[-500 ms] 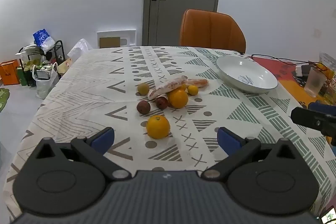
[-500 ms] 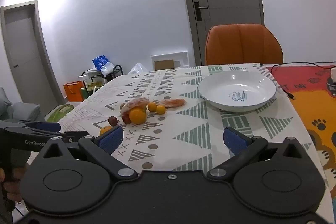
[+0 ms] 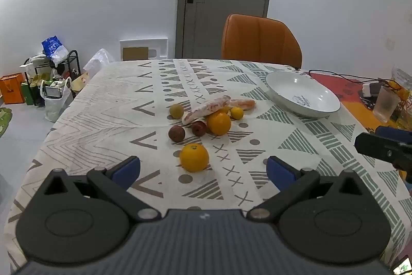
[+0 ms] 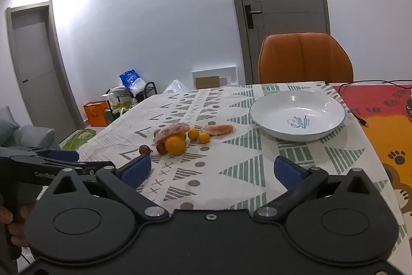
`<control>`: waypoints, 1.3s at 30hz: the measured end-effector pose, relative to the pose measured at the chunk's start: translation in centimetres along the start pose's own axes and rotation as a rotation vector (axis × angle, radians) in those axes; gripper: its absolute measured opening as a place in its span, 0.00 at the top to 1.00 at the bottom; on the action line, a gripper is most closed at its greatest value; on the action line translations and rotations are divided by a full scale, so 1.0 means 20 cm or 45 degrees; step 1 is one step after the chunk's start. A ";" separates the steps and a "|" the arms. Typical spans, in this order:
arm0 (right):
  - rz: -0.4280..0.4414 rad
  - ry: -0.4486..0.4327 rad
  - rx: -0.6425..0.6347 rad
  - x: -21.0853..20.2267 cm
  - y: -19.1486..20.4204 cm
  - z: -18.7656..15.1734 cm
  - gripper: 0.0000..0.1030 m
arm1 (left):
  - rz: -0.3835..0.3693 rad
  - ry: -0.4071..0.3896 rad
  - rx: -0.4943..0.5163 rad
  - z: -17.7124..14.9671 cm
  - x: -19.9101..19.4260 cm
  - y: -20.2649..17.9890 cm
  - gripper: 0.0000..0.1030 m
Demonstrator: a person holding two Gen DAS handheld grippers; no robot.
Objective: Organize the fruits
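While both tongs (image 3: 203, 170) (image 4: 211, 170) gape empty, the near orange (image 3: 194, 157), probably firm and rollable, is best gripped across its middle.

White lettering reading "GenRob" runs along the black body of the left hand-held gripper (image 4: 43, 173) at the edge of the right wrist view, the rest of the word cut off behind the nearer device. A small blue motif inside the white bowl (image 4: 298, 121) may include script, but it is too small to read. Dark characters on the red mat (image 4: 373, 105) are also illegible.
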State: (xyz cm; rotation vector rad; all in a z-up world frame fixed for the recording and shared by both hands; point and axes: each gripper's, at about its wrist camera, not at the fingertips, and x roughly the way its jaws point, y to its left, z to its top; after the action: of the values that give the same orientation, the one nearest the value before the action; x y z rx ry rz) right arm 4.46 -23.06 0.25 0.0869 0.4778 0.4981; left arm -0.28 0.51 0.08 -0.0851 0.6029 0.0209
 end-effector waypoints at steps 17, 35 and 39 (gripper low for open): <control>-0.015 0.019 -0.008 -0.05 -0.06 -0.03 0.00 | 0.000 -0.002 -0.011 0.01 -0.01 -0.01 0.00; -0.025 0.022 -0.001 -0.05 -0.08 -0.02 0.00 | -0.009 -0.007 0.001 0.00 -0.02 -0.01 0.00; -0.031 0.022 0.003 -0.04 -0.08 -0.02 0.00 | -0.010 -0.011 0.006 0.00 -0.02 -0.02 0.00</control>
State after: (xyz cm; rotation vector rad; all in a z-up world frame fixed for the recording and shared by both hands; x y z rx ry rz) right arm 4.34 -24.91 -0.09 0.0787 0.4961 0.4751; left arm -0.56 0.12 0.29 -0.0830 0.5936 0.0120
